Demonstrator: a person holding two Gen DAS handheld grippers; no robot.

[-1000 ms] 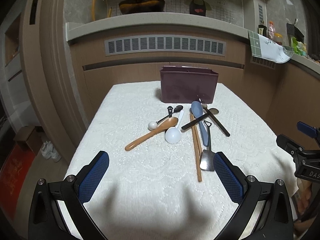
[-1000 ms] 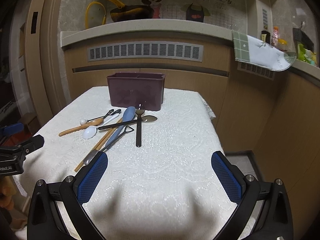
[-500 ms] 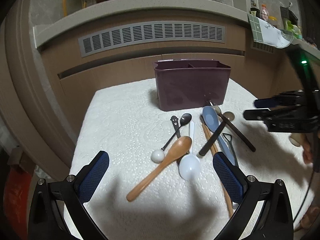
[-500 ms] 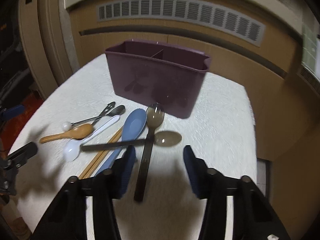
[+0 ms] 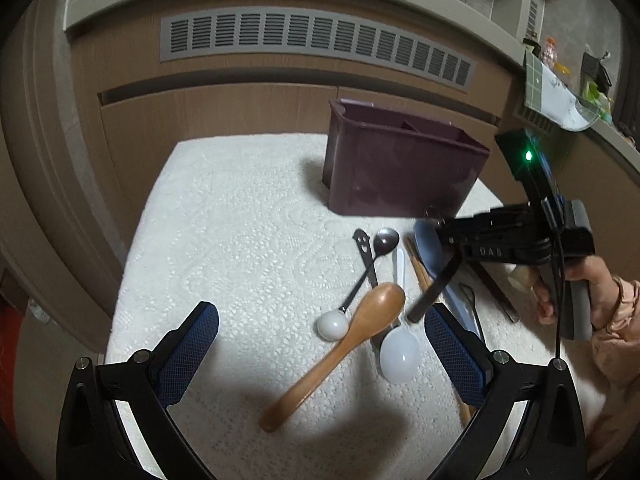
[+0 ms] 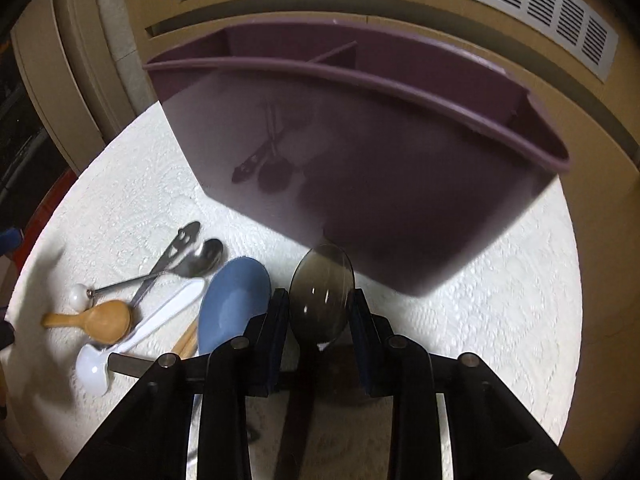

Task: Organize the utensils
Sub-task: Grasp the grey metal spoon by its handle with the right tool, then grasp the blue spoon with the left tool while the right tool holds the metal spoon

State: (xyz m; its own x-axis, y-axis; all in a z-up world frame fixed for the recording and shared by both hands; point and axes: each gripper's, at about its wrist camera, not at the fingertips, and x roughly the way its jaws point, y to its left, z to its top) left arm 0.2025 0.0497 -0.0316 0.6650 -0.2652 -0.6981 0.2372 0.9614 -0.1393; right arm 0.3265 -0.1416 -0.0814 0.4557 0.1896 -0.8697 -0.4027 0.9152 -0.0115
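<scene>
I have the right hand-held gripper down over the smoky translucent spoon, its jaws narrow after just closing in, the spoon's bowl between the pads. Whether the pads actually press on the bowl I cannot tell; they sit right at its edges. The spoon's long axis runs toward me along the gripper, bowl pointing away at the purple caddy, handle passing back under the gripper body out of sight. The bowl tip lies just beside the caddy's near wall, so there is little room ahead.

The caddy stands upright on the bench, which carries a white textured cloth, with a divider splitting it into compartments. To the left of my spoon lies the blue spoon, bowl also toward the caddy, then chopsticks, a white spoon, a wooden spoon lying diagonally, and two metal spoons crossed near a white-ended one. A dark flat handle lies slanted across the pile.

The left hand-held gripper stands wide above the wooden spoon, gripping nothing. The cloth to the left of the pile is open; the bench's back edge runs close behind the caddy.
</scene>
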